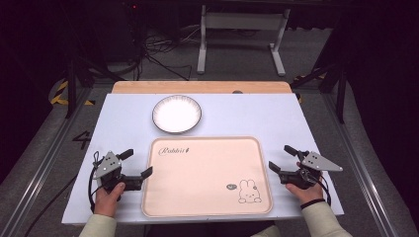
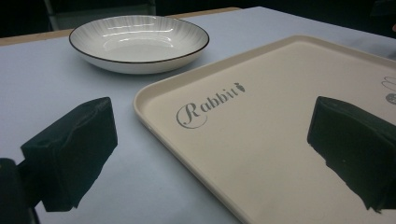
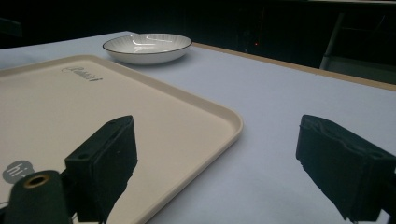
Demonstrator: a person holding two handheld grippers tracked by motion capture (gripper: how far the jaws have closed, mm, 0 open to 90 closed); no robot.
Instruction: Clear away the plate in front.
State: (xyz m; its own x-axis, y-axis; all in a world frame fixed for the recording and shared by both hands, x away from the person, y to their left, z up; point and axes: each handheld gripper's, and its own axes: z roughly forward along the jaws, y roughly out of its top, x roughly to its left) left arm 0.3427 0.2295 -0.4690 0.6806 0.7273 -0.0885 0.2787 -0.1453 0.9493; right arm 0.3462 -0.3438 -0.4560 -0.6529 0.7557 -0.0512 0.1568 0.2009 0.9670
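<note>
My left tool jaws wide at the cream tray's nine o'clock edge, my right tool wide at three o'clock, both empty, white bowl at the tray's eleven o'clock on the desk

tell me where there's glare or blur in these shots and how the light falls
High view: the white table top is evenly lit and the floor around it falls off into dark. Left gripper view: bright glare streaks sit inside the bowl, and the near black jaws are soft. Right gripper view: the beige tray is sharp, the jaws blur, and the background is near black.
</note>
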